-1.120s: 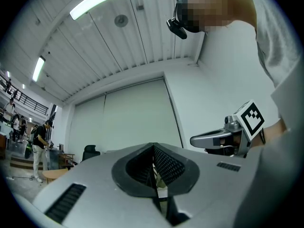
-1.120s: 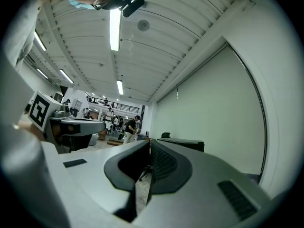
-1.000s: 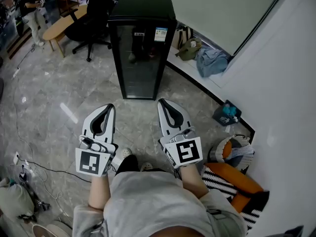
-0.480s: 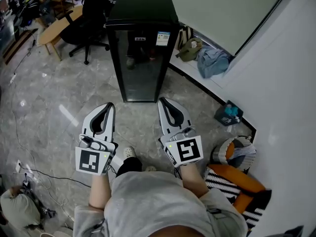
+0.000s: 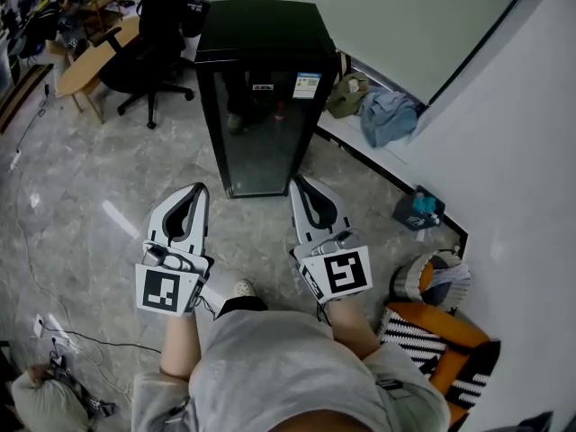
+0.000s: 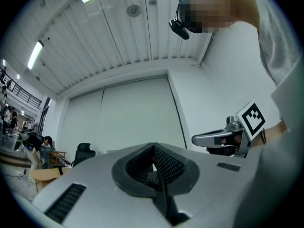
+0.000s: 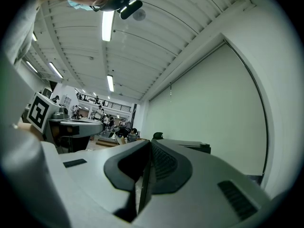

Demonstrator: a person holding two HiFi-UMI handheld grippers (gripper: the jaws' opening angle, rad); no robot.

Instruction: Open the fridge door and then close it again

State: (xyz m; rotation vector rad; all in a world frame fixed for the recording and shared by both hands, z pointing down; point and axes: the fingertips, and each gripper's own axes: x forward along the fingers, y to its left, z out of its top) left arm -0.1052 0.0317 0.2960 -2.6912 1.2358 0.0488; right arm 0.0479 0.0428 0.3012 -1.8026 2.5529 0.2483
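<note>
The black fridge stands upright on the floor, its long axis vertical. Its glass door is shut and faces the person. The left gripper and the right gripper point toward it without touching it. Both have their jaws pressed together on nothing.

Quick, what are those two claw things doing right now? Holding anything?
Left gripper: closed, holding nothing.
Right gripper: closed, holding nothing.
</note>
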